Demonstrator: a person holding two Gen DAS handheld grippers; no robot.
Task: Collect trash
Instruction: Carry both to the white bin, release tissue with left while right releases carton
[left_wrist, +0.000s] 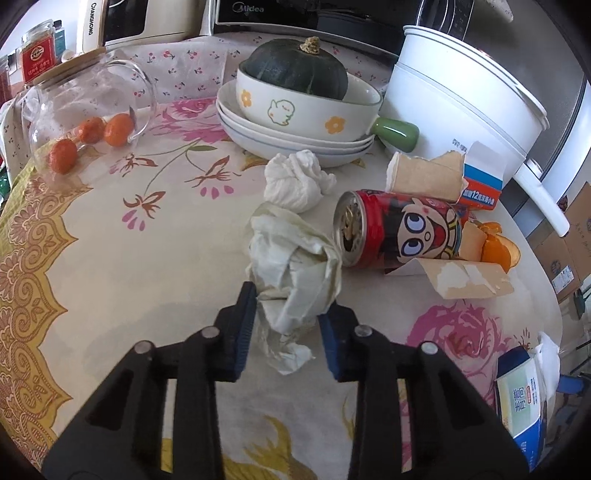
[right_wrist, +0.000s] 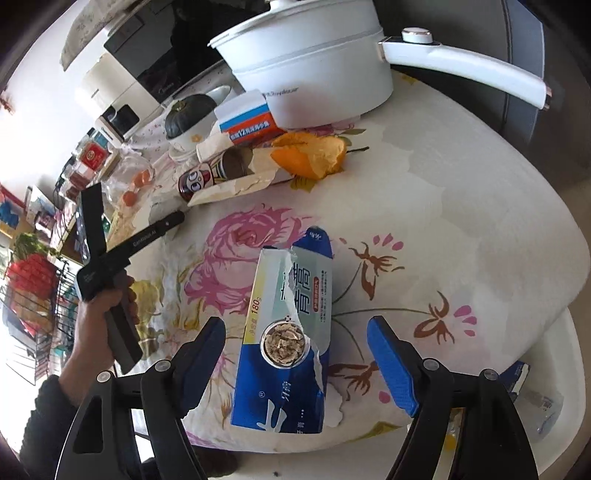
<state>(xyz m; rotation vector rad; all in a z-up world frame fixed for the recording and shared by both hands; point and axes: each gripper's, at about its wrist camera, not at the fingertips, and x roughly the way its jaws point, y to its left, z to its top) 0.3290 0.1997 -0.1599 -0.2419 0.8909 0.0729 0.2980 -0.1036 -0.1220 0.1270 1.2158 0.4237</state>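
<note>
In the left wrist view my left gripper (left_wrist: 286, 312) is shut on a crumpled yellowish paper wad (left_wrist: 295, 266), the pads pressing its near end. Behind it lie a white tissue ball (left_wrist: 295, 181), a red cartoon can (left_wrist: 399, 232) on its side, torn brown cardboard (left_wrist: 469, 277) and orange peel (left_wrist: 496, 247). In the right wrist view my right gripper (right_wrist: 295, 350) is open, its jaws either side of a torn blue toothpaste box (right_wrist: 288, 332) with a small cup of scraps (right_wrist: 283, 345) on it. The can (right_wrist: 199, 179) and peel (right_wrist: 310, 155) lie farther back.
A white pot (left_wrist: 461, 96) with a long handle stands at the back right, stacked bowls with a green squash (left_wrist: 295, 70) in the middle, a glass jar with oranges (left_wrist: 85, 122) at the left. The table's round edge (right_wrist: 554, 314) curves close at the right. A small carton (left_wrist: 484, 184) lies by the pot.
</note>
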